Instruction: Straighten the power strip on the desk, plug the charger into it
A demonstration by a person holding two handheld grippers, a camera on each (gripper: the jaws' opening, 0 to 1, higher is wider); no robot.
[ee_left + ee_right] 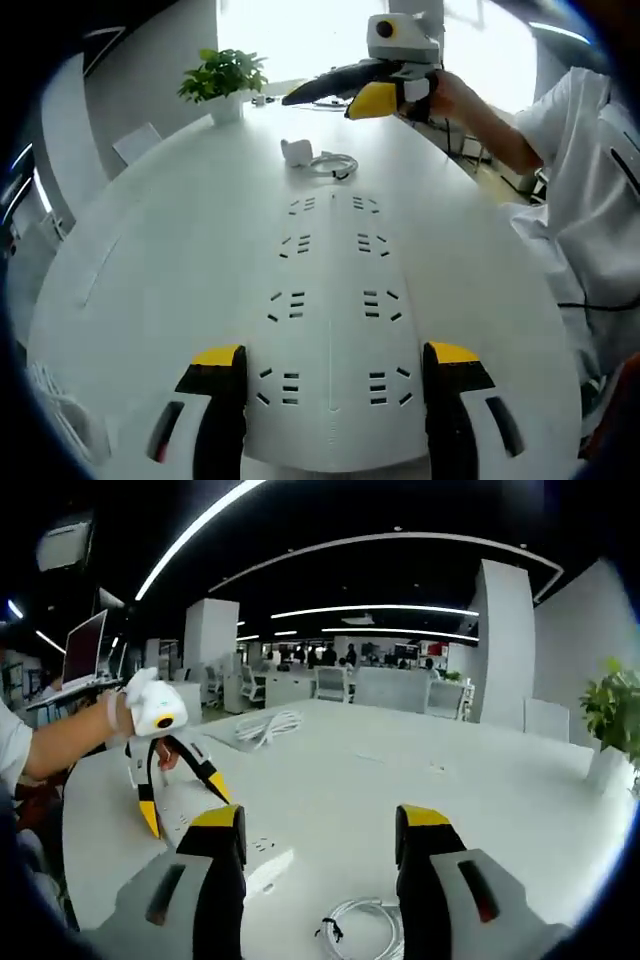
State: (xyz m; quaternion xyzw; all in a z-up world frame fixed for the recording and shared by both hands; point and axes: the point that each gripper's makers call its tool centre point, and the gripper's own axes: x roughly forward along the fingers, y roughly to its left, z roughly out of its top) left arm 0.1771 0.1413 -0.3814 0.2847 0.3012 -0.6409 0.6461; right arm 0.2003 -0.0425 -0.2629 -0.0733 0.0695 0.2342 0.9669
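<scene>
White desk (pixel 150 270) — left gripper (pixel 332 375) straddles power strip (pixel 332 300).

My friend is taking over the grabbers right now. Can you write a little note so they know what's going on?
Left gripper: jaws open on either side of the near end of the power strip, which lies flat on the white desk.
Right gripper: open, holding nothing, raised above the charger and its coiled cable at the far end of the strip.
Done: whether the strip is straight yet cannot be judged. The charger is not plugged in.
Left: straighten the strip if needed, pick up the charger and plug it into a socket.
A potted plant stands beyond the charger.
</scene>
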